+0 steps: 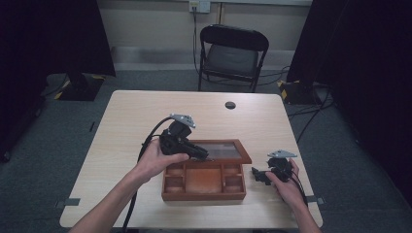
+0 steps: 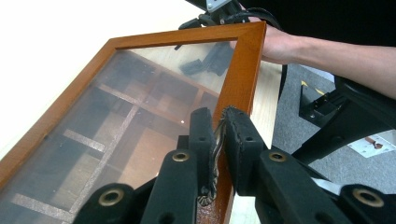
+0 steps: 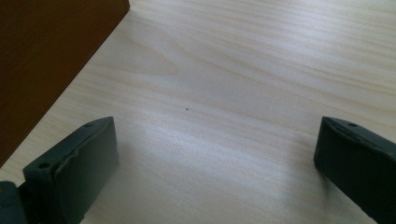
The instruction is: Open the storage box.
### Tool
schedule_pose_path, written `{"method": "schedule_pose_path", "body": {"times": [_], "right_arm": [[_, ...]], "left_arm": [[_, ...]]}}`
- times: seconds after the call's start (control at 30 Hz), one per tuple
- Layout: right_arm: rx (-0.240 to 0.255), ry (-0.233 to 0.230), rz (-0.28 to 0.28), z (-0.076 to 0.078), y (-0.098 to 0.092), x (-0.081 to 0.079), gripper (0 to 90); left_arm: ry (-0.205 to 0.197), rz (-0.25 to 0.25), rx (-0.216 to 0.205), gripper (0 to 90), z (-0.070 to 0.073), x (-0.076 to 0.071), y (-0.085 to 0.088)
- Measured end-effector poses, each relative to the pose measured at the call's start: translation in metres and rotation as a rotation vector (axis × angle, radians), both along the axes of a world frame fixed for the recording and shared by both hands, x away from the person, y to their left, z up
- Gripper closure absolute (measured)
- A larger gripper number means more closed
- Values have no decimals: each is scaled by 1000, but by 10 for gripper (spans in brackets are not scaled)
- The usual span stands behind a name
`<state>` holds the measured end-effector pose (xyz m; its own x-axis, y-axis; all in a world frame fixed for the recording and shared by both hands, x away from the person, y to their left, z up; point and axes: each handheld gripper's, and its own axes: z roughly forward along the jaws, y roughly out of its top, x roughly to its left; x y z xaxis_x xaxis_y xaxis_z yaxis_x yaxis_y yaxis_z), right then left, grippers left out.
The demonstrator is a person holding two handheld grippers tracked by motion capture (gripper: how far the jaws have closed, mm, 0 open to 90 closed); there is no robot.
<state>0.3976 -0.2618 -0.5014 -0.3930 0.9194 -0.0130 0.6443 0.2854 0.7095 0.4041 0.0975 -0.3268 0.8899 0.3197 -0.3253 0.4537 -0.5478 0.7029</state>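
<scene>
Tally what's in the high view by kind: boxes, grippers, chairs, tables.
Wooden box with glass lid, lid raised: 1
Grippers: 2, the left gripper shut on the lid's metal clasp, the right gripper open over the table
Folding chair: 1
Table: 1
Total: 5

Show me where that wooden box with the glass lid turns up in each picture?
High view: the wooden box sits centre-low, lid raised by the left gripper.
Left gripper view: the lid spans the left and middle.
Right gripper view: a brown box wall, top left.
Shared landmark: the pale table.
</scene>
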Motion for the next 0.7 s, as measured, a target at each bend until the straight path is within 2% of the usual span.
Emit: {"method": "schedule_pose_path", "body": {"times": [0.27,0.3,0.53,0.7], "right_arm": [[-1,0,0,0,0,0,0],[-1,0,0,0,0,0,0],[-1,0,0,0,0,0,0],[0,0,-1,0,0,0,0]], "left_arm": [[-21,3,18,815,5,2,0],[-10,1,4,815,5,4,0],[-9,2,1,815,6,6,-1],[-21,6,23,816,10,8,-2]]}}
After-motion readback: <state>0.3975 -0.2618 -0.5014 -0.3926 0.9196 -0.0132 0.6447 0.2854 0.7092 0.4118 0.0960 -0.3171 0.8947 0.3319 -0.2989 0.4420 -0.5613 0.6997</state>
